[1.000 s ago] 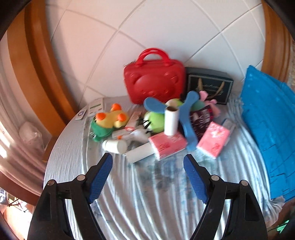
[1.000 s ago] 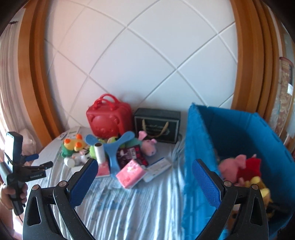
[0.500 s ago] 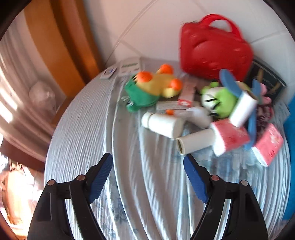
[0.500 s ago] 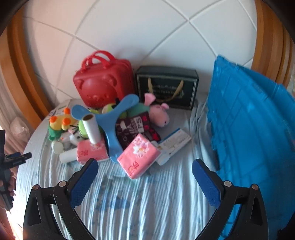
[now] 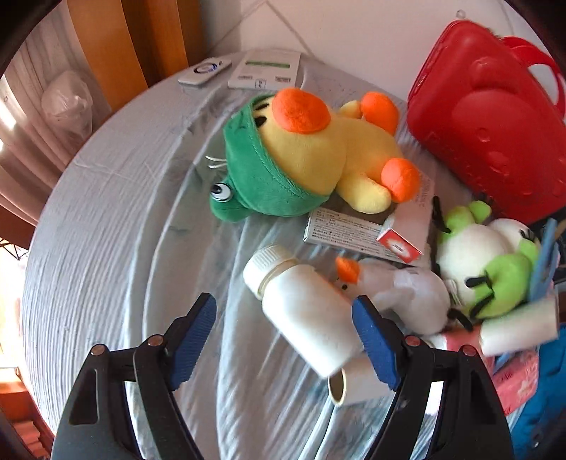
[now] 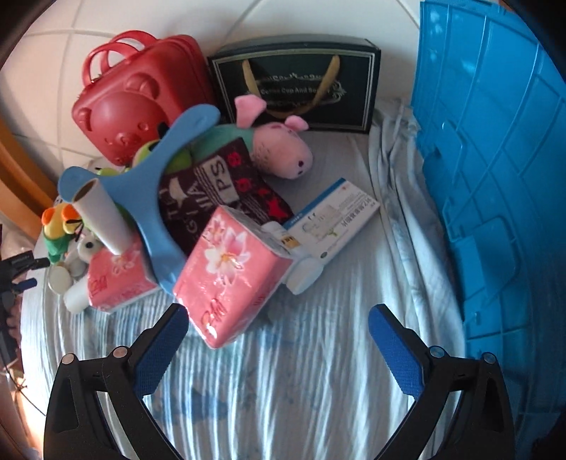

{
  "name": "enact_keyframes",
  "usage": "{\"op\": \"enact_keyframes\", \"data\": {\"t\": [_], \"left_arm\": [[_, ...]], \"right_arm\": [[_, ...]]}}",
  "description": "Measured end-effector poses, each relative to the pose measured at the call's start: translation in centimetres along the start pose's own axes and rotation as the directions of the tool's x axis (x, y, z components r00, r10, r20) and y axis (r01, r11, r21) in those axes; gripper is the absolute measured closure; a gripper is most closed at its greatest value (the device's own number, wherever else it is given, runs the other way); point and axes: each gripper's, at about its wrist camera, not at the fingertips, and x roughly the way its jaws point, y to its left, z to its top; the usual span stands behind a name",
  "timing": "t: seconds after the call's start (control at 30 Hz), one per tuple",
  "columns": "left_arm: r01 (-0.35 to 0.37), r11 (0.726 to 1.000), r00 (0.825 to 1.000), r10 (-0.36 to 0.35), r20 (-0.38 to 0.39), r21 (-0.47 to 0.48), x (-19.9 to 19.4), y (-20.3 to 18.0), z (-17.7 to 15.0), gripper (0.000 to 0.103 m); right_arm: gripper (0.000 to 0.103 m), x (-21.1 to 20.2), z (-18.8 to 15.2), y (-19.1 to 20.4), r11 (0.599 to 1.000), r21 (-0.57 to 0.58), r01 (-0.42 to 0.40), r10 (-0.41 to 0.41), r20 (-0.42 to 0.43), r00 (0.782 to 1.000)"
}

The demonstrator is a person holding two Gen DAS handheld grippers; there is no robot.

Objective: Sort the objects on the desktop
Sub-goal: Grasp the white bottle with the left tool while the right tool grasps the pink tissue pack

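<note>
A round table under a wrinkled pale-blue striped cloth (image 6: 318,371) carries a heap: pink tissue pack (image 6: 230,272), medicine box (image 6: 332,216), white bottle (image 5: 307,311), duck plush (image 5: 318,152), red case (image 6: 131,106) far left, blue crate (image 6: 495,177) right.

A pale blue striped cloth (image 6: 318,389) covers the round tabletop (image 5: 88,219). Behind it rises a white tiled wall (image 6: 148,17) edged by wooden trim (image 5: 106,46), with a curtain (image 5: 24,116) at far left
</note>
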Motion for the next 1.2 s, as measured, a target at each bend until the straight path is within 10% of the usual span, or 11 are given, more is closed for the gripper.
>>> {"op": "enact_keyframes", "data": {"t": [0.2, 0.33, 0.7, 1.2], "left_arm": [[0.025, 0.999, 0.996, -0.022, -0.092, 0.032, 4.2, 0.1, -1.9, 0.029], [0.037, 0.994, 0.998, -0.031, -0.056, 0.103, 3.6, 0.5, -4.8, 0.047], [-0.010, 0.982, 0.998, -0.004, 0.069, 0.190, -0.5, 1.8, -12.6, 0.049], [0.013, 0.983, 0.997, -0.027, 0.075, 0.184, -1.9, 2.7, -14.1, 0.050]], "right_arm": [[0.000, 2.0, -0.1, 0.5, 1.000, 0.002, -0.014, 0.014, -0.045, 0.999], [0.000, 3.3, -0.3, 1.0, 0.999, 0.028, -0.042, 0.044, -0.072, 0.996], [0.000, 9.2, 0.6, 3.0, 0.974, 0.157, -0.161, 0.184, -0.147, 0.972], [0.018, 10.3, -0.5, 5.3, 0.991, 0.116, -0.068, 0.084, -0.138, 0.987]]}}
